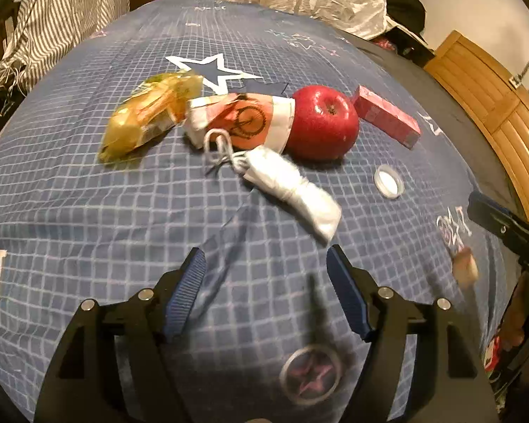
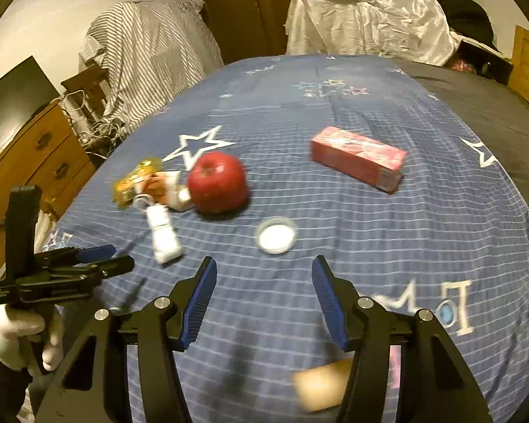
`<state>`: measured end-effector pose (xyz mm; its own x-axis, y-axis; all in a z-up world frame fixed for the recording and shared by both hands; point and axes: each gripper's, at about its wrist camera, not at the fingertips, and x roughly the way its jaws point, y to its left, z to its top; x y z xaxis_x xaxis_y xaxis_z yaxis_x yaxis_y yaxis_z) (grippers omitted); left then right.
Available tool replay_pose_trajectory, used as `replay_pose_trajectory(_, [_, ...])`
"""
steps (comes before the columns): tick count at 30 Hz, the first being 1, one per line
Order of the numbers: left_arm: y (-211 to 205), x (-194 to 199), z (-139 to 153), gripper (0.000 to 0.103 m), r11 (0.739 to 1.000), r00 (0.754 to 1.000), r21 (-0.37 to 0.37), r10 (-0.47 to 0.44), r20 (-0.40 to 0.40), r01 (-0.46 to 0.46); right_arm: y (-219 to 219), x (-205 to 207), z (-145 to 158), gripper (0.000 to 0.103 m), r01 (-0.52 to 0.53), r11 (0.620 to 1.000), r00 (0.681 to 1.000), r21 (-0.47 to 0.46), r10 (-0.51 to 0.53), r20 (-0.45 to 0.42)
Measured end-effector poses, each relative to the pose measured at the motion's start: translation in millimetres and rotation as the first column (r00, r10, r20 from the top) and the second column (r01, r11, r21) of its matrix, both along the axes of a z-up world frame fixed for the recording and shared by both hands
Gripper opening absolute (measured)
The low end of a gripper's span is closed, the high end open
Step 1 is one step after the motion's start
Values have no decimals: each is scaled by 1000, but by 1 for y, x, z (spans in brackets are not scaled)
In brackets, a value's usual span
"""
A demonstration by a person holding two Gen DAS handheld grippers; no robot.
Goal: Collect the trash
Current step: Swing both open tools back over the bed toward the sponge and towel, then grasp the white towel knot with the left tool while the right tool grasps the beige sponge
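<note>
On the blue checked bedsheet lie a yellow crumpled wrapper, an orange-and-white wrapper with a bicycle print, a folded white mask with ear loops, a red apple, a pink carton and a white plastic lid. My left gripper is open and empty, just short of the mask. My right gripper is open and empty, just short of the lid. The apple, carton and mask also show in the right wrist view. A blurred tan object lies below the right gripper.
A striped cloth over furniture and a wooden dresser stand to the left. A crumpled white plastic sheet lies beyond the bed's far edge. A dark blanket covers the bed's right side. A wooden panel stands on the right.
</note>
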<state>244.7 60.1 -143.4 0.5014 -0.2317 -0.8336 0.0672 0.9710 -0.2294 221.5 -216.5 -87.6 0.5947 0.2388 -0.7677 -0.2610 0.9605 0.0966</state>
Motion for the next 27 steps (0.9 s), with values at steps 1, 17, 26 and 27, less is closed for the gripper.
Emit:
replay_pose_trajectory(1, [-3, 4, 0, 71, 1000, 1000, -8, 4, -1, -4, -2, 4, -2, 61, -13, 1000, 1000, -11, 13, -12])
replay_pose_trajectory(17, [-22, 42, -3, 82, 993, 992, 0, 115, -43, -115, -41, -3, -7, 65, -70, 995, 996, -68, 66, -55])
replay_pose_trajectory(26, [-30, 53, -19, 82, 975, 980, 101, 201, -15, -198, -133, -81, -36, 62, 358, 830, 933, 427, -295, -207])
replay_pose_trajectory(27, [-31, 54, -20, 82, 974, 980, 114, 200, -11, -197, -130, -81, -39, 61, 364, 828, 930, 428, -299, -212])
